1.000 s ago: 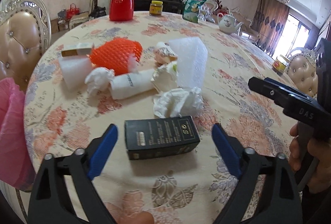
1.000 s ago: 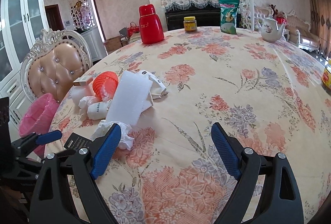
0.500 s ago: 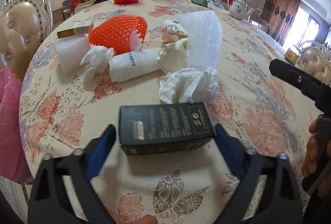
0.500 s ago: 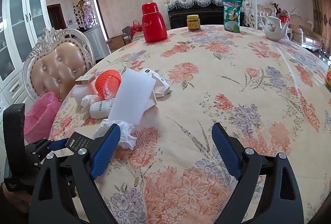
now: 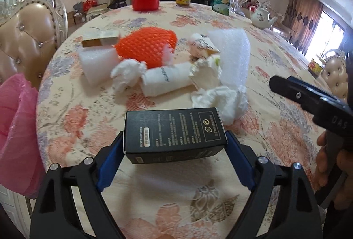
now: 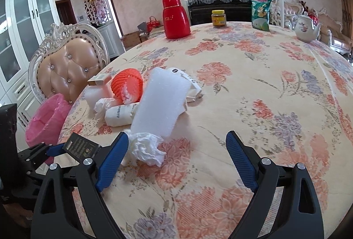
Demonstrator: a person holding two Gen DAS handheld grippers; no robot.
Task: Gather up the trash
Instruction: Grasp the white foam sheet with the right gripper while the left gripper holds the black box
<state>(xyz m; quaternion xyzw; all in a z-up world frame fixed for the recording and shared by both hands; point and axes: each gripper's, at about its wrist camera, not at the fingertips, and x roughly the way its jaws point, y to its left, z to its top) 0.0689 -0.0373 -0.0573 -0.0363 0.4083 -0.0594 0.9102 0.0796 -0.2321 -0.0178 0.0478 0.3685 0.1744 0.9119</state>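
Between pads of left gripper [image 5: 174, 146]: black box [image 5: 174, 130] clamped by ends; risk: slip, drop short of pink bin [image 6: 47, 117] at 9 o'clock; right gripper [image 6: 176, 159] spread wide, nothing held.

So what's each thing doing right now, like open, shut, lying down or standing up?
Left gripper: shut on the black box.
Black box: closed, gripped at both ends.
Right gripper: open, holding nothing.
Crumpled tissue: scrunched, lying on the table.
White foam sheet: lying over the trash pile.
Red thermos: upright, lid on.
Yellow-lidded jar: upright, closed.
Teapot: upright, lid on.
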